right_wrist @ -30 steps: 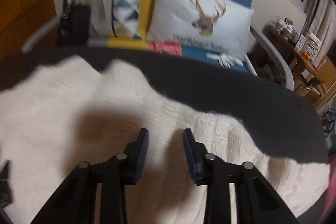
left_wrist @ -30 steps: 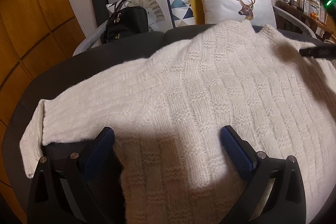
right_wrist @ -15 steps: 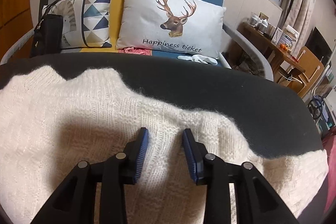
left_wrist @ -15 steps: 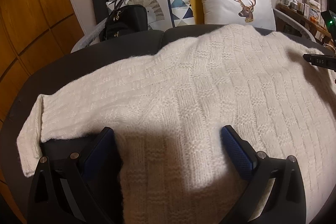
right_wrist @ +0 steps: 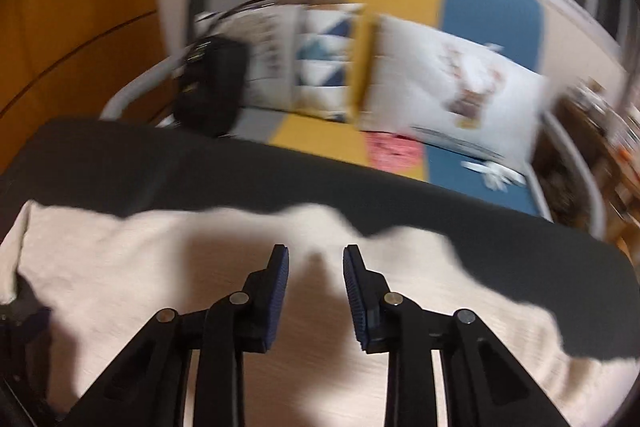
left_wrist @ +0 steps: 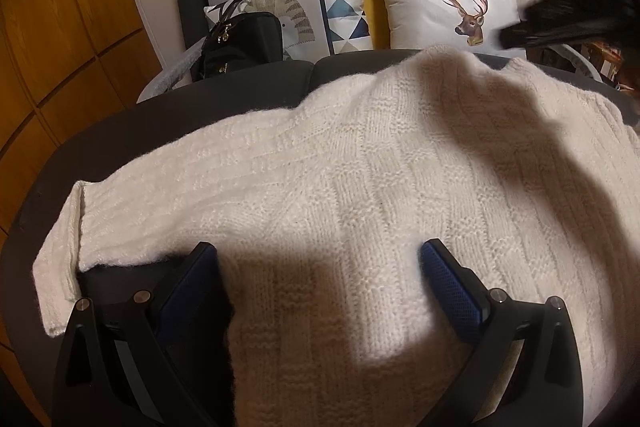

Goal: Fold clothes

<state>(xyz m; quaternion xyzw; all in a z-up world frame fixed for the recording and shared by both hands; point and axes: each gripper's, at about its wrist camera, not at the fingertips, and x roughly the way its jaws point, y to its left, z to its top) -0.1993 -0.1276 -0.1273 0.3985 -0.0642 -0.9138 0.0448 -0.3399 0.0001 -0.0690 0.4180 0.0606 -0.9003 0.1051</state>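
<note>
Lighting: warm, indoor, from above and behind us. We note soft-edged shadows across the white sweater (left_wrist: 360, 187), darkest beneath the left tongs (left_wrist: 320, 267) and toward the tabletop's (left_wrist: 120, 131) right edge. Left view: sharp. Right view: motion-blurred throughout, cushions smeared. Both: fisheye bending, dark vignetted corners.

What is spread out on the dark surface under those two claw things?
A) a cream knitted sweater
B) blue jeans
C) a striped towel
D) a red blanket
A: a cream knitted sweater lies flat on the dark surface, one sleeve stretched out to the left, beneath both open grippers.
</note>
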